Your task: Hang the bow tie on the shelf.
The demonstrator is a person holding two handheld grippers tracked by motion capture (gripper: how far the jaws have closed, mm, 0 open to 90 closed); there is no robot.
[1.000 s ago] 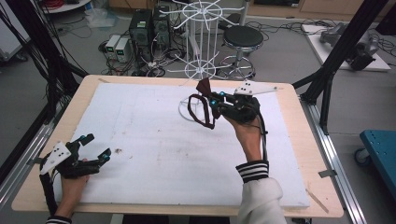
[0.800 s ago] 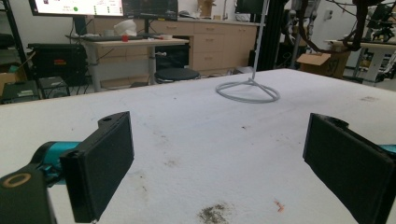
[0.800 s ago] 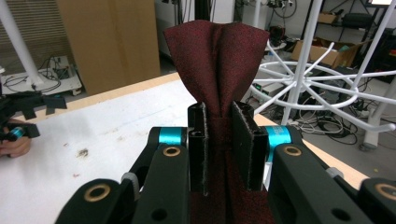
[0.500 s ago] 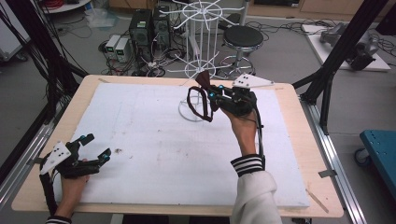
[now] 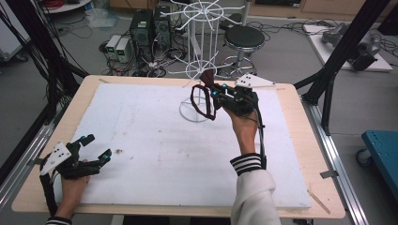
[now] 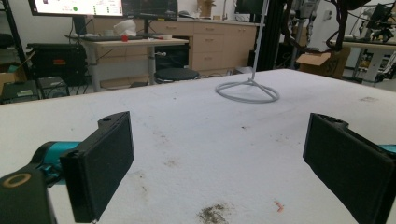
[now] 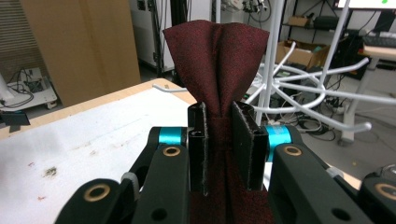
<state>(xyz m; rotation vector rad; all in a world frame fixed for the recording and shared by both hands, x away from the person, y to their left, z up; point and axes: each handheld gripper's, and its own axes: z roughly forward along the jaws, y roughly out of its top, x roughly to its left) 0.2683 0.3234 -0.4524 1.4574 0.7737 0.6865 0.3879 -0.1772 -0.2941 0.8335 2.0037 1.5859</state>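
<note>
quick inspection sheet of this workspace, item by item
surface: white mat on a wooden table, with small dark stains near the left gripper
job's things: dark red fabric strap pinched in the right gripper and hanging in a loop; white wire rack standing on the mat's far side
clutter: nothing seen on the mat
grippers: left gripper open, low over the near left corner; right gripper shut on the strap, raised beside the rack
cables: black cable runs along the right forearm
surroundings: stool, computer boxes and loose wires on the floor
</note>
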